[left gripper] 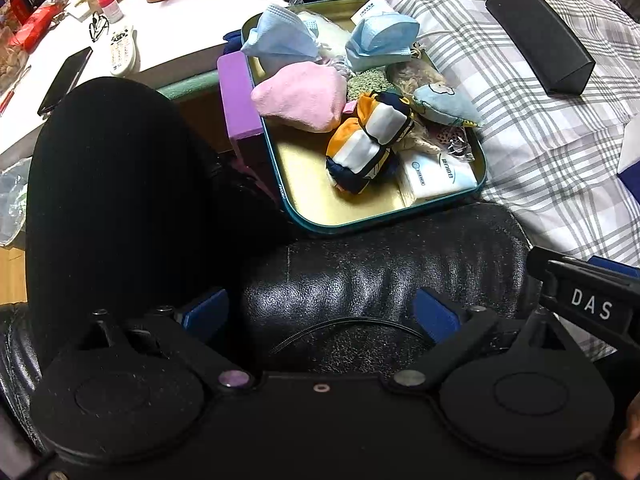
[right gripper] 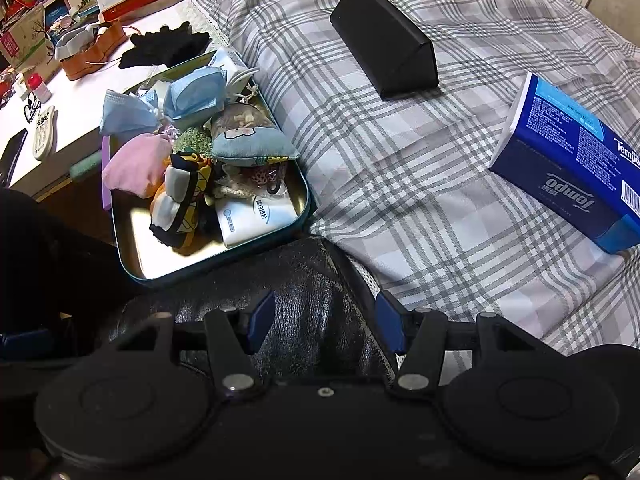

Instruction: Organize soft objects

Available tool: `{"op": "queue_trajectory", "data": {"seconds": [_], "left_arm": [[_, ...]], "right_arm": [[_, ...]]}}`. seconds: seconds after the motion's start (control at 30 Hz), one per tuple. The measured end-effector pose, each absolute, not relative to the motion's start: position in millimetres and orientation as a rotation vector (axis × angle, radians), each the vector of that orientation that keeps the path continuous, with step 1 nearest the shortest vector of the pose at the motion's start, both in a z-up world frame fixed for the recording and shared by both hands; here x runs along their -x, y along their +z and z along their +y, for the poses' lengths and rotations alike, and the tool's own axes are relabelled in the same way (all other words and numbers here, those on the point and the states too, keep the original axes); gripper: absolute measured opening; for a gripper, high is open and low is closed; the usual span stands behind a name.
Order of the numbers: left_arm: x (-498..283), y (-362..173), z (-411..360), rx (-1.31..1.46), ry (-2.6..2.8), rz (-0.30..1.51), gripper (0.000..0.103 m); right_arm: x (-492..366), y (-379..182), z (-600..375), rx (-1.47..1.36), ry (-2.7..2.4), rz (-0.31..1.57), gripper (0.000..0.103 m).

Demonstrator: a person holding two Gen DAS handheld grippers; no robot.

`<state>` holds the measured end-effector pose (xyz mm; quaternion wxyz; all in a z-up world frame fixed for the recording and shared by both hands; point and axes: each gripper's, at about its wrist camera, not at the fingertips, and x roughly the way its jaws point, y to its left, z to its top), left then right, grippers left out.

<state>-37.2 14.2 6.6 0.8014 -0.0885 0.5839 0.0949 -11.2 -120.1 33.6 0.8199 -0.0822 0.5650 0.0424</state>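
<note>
One plaid-covered bed (right gripper: 400,168) fills the right of both views, carrying one black case (right gripper: 384,36) at upper middle and one tissue box (right gripper: 568,152) at right, both well apart from the work, probably set aside as not soft. One tin (left gripper: 340,204) sits at the bed's left edge, beside the white surface (left gripper: 168,28), likely as the collecting place; it holds two blue masks (left gripper: 280,36), one pink cloth (left gripper: 300,94), one striped bundle (left gripper: 368,144), one blue pouch (left gripper: 444,104) and one tissue pack (left gripper: 436,174), heaped toward its far end. Two grippers hang over black leather at the bottom: left gripper (left gripper: 320,316) and right gripper (right gripper: 324,324), both parted and holding nothing.
</note>
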Motion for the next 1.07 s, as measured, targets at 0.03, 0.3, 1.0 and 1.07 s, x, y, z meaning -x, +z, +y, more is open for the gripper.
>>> {"op": "queue_trajectory", "data": {"seconds": [0.03,0.3,1.0,1.07], "left_arm": [[36.4,6.0,14.1,0.19,0.205,1.253,0.096],[36.2,4.3,13.5,0.187,0.207,1.26,0.096],[36.0,4.0,13.2,0.182,0.222,1.257,0.096],[36.1,4.1,13.4,0.183,0.221,1.257,0.096]], "right_arm": [[11.2,33.6,-120.1,0.175,0.09,1.204,0.055],[10.4,31.1,-120.6,0.178,0.096,1.21,0.055],[9.9,29.7,-119.4,0.175,0.101,1.211,0.055],[9.8,29.4,-119.2,0.175,0.102,1.212,0.055]]}}
